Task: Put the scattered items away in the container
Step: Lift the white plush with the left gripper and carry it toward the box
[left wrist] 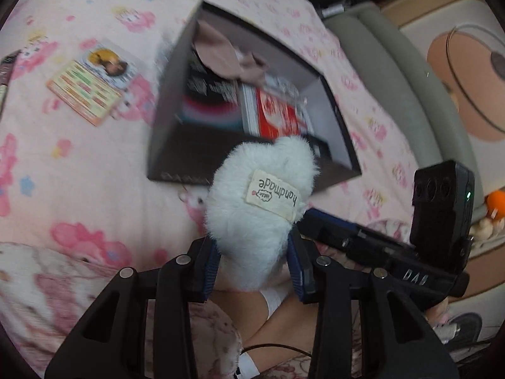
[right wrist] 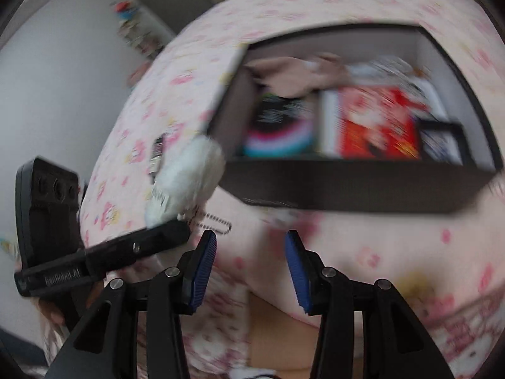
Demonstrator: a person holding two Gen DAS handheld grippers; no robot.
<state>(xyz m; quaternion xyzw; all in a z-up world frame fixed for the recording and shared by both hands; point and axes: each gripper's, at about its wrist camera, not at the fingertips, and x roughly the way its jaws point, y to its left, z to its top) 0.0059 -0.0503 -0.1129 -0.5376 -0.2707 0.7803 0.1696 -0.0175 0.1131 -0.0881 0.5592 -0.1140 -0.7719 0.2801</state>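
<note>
1. Pink flowered bedding (left wrist: 94, 164) covers the bed that fills both views, with a dark open box (left wrist: 176, 145) resting on it.
2. Nearest in the left wrist view, the left tongs (left wrist: 252, 252) grip one white fluffy toy (left wrist: 258, 195); both blue pads press into its fur. The toy's long axis runs up and away from the tongs toward the box, and its single cloth label reading "handmade" faces the camera, turned sideways. The toy's far end overlaps the box's near wall.
3. Nearest in the right wrist view, the right tongs (right wrist: 251, 267) stand partly apart with nothing between the two blue pads, only bedding beyond them.
4. Only the right wrist view shows the toy from the side, at the left, just beside the box's near left corner (right wrist: 227, 161), and a short bead chain (right wrist: 214, 221) below it.
5. Only the left wrist view shows one printed card (left wrist: 91, 85) lying flat on the bedding, well left of the box.
6. Farther off, inside the box, both views show one red packet (right wrist: 375, 123), one black packet with coloured stripes (right wrist: 281, 126) and one piece of beige cloth (left wrist: 227, 57); motion blur hides finer detail.
</note>
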